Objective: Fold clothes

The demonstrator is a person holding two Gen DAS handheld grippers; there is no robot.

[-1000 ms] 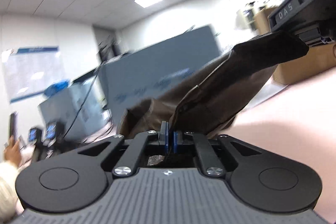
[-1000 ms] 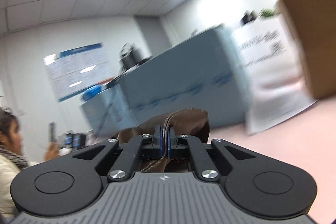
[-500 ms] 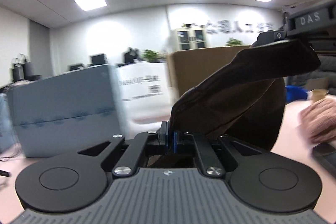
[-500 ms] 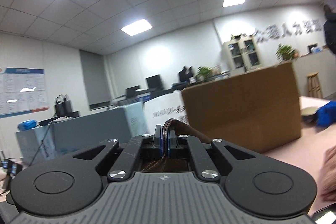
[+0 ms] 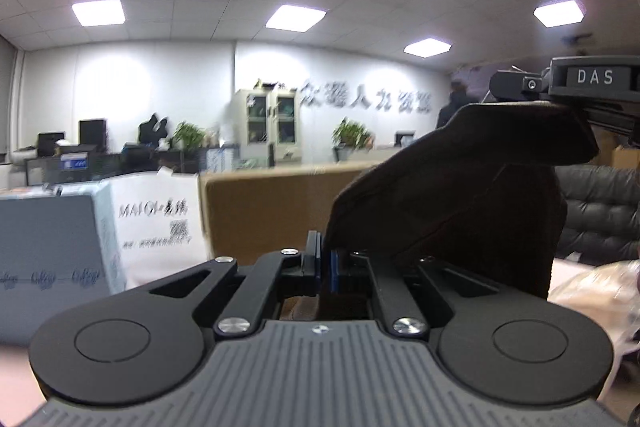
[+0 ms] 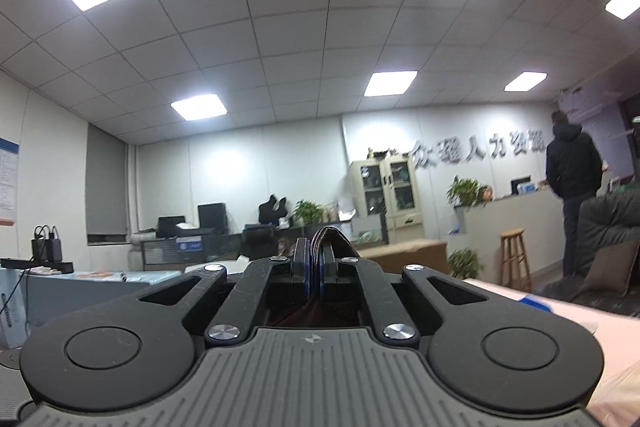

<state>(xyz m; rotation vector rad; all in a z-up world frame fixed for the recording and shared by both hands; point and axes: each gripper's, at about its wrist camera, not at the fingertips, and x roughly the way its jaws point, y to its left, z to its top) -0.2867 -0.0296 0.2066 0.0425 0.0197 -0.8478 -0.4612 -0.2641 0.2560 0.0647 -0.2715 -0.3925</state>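
Note:
A dark brown garment (image 5: 460, 195) hangs in the air between my two grippers. My left gripper (image 5: 325, 263) is shut on one edge of it. In the left wrist view the cloth rises to the upper right, where my right gripper (image 5: 576, 107) pinches its other end. In the right wrist view my right gripper (image 6: 314, 267) is shut on a folded brown edge (image 6: 334, 245) that sticks up between the fingers. Most of the garment is hidden below the gripper bodies.
A pink table surface (image 6: 560, 311) lies low right. A brown cardboard box (image 5: 264, 211), a white box (image 5: 156, 223) and a grey-blue box (image 5: 48, 251) stand ahead. A dark padded sofa (image 5: 600, 211) is at right. A person (image 6: 572, 179) stands at a counter.
Both grippers have swung right and tilted upward with the garment held. The view passed from the grey-blue box to the cardboard box, the back wall and the ceiling.

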